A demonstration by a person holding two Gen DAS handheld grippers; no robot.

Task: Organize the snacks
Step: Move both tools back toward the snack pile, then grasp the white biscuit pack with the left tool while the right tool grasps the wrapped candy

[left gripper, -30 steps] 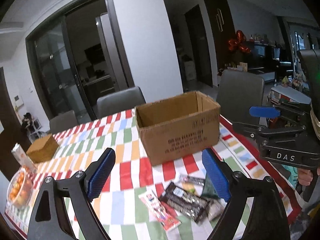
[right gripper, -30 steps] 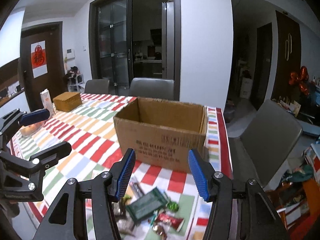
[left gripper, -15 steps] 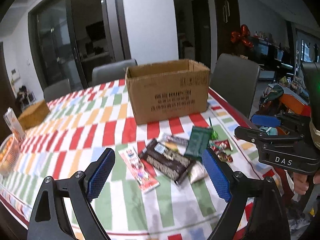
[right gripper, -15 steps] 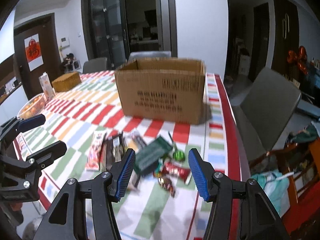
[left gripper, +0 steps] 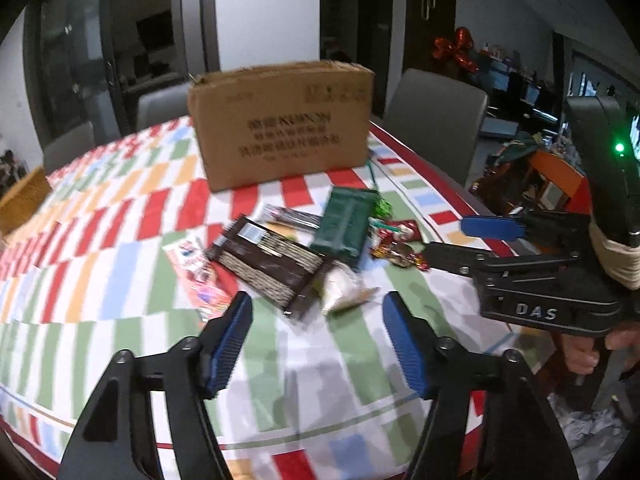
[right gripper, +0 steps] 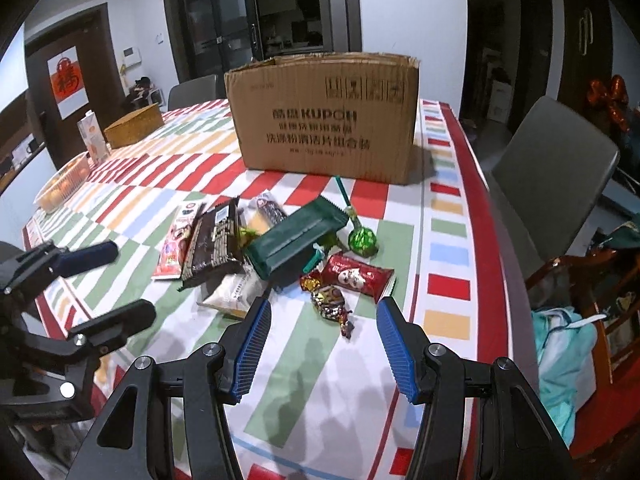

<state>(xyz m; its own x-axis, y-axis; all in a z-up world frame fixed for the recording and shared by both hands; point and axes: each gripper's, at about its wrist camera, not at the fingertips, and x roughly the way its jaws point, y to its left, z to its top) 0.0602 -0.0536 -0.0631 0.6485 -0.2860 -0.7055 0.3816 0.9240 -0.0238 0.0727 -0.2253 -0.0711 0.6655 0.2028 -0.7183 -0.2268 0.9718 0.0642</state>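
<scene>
Left wrist view: left tool [left gripper: 316, 344] narrower, nearer snacks [left gripper: 288, 256].

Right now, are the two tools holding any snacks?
Left tool: open, holding nothing; its jaws have just been closing.
Right tool: open, holding nothing.

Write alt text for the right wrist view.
The right gripper, jaws open and empty, hovers over a pile of snack packets on a checked tablecloth, with an open cardboard box behind them. The left gripper shows at the left edge.
</scene>
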